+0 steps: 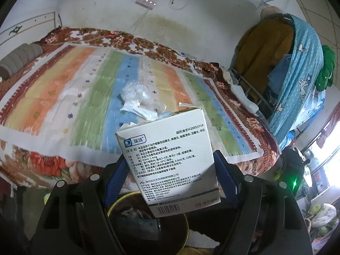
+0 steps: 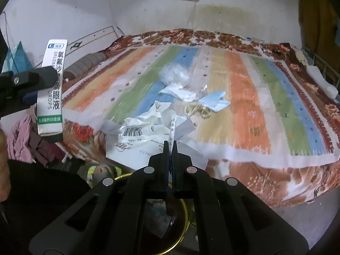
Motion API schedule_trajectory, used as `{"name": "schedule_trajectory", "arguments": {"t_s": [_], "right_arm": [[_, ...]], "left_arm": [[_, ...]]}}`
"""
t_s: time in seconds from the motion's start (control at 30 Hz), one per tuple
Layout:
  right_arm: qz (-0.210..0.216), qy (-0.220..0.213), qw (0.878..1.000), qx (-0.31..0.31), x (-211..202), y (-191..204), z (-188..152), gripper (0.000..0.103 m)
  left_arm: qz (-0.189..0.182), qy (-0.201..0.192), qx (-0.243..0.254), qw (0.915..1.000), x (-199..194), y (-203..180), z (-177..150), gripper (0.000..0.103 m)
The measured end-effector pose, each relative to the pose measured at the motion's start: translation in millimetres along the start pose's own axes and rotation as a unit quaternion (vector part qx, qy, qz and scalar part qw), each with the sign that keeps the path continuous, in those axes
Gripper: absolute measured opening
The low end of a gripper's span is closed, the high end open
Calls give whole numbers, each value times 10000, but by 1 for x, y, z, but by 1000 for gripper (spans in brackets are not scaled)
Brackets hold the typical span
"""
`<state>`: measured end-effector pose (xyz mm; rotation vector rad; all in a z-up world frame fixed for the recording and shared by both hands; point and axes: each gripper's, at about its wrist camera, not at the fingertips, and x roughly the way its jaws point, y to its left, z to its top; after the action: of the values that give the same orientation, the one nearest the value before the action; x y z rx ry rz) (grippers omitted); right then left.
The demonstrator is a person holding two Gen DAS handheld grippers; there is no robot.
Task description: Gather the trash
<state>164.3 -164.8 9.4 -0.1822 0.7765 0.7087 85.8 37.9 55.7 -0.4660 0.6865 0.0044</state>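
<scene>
1. A white printed cardboard medicine box [image 1: 170, 161] is clamped in the left gripper [image 1: 170, 165] above the dark yellow-rimmed bin [image 1: 146, 218]
2. Crumpled white printed paper [image 2: 153, 131] is pinched by the right gripper [image 2: 170, 146] – near the bed edge
3. The dropping step is judged in hand – both grips need releasing over the bin

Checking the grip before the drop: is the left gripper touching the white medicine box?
Touching. The left wrist view shows the left gripper with a blue pad pressed against each side of the medicine box.

bed [image 2: 244, 170] | striped cover [image 2: 244, 97] | on it: clear plastic bag [image 2: 173, 75], white wrapper [image 2: 178, 92], blue mask [image 2: 214, 101]
</scene>
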Motion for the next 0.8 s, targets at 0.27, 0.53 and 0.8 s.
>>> {"name": "schedule_trajectory", "arguments": {"t_s": [0.27, 0.53, 0.8], "right_arm": [[54, 325, 9994, -43, 4, 11, -31, 1], [34, 780, 9969, -28, 19, 18, -58, 1], [6, 1140, 9935, 48, 32, 19, -75, 1]], "left_arm": [[79, 186, -110, 9997, 0, 3, -32, 76], [225, 476, -212, 9984, 11, 6, -54, 76], [376, 935, -350, 9943, 31, 9, -71, 76]]}}
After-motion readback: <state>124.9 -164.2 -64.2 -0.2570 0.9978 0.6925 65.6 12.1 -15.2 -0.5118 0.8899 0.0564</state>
